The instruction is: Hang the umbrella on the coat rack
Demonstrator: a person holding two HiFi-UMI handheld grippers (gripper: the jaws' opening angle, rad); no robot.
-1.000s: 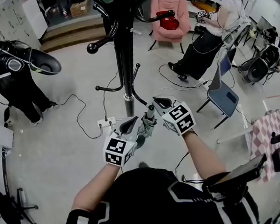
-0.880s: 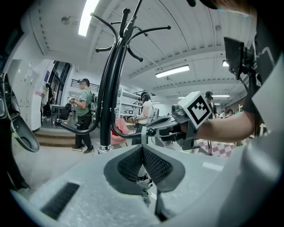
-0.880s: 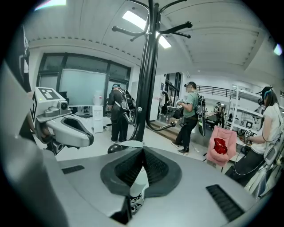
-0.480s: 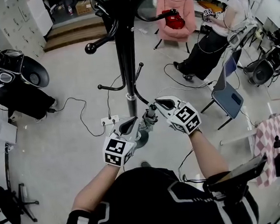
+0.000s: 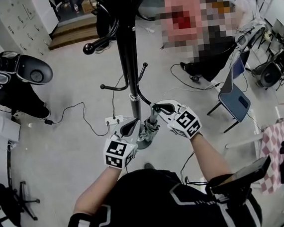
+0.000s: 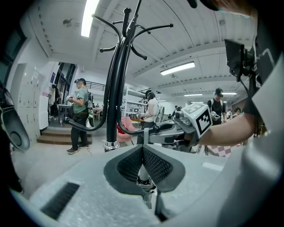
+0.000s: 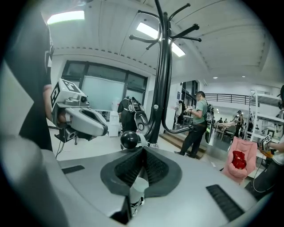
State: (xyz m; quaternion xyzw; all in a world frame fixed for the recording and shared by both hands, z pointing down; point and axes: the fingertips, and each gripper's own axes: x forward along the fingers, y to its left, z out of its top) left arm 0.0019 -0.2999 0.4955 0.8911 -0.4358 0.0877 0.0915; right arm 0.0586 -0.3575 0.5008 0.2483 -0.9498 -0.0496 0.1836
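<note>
**Folded umbrella held in both tools at the foot of the coat rack**

Item: umbrella [image 5: 149,127]. Compact, folded shut, grey fabric bunched round a pale shaft with a dark band; its upper end is dark. It stands tilted, top leaning right, above the floor [image 5: 70,142], just in front of the lower pole of the coat rack [image 5: 127,62]. It touches neither the pole nor any hook.

Coat rack: black pole with a chrome collar low down and curved black arms ending in ball tips. The arms branch low, mid-height and at the top. The umbrella hangs on none of them.

Left tool [image 5: 133,125]: jaws narrow, the ribbed pads pressed together on the umbrella's lower, fabric part. The left gripper view shows the shaft and dark band emerging below the closed pads.

Right tool [image 5: 157,107]: jaws narrow, clamped on the umbrella's upper end. The right gripper view shows a pale cylinder gripped between the pads. This tool sits higher and nearer the pole than the left one.

Arms: both forearms bare, reaching forward from a black-shirted torso. The left forearm [image 5: 94,190] angles up to the right, the right forearm [image 5: 206,154] up to the left. The two marker cubes face up, near each other with the umbrella between them.
</note>
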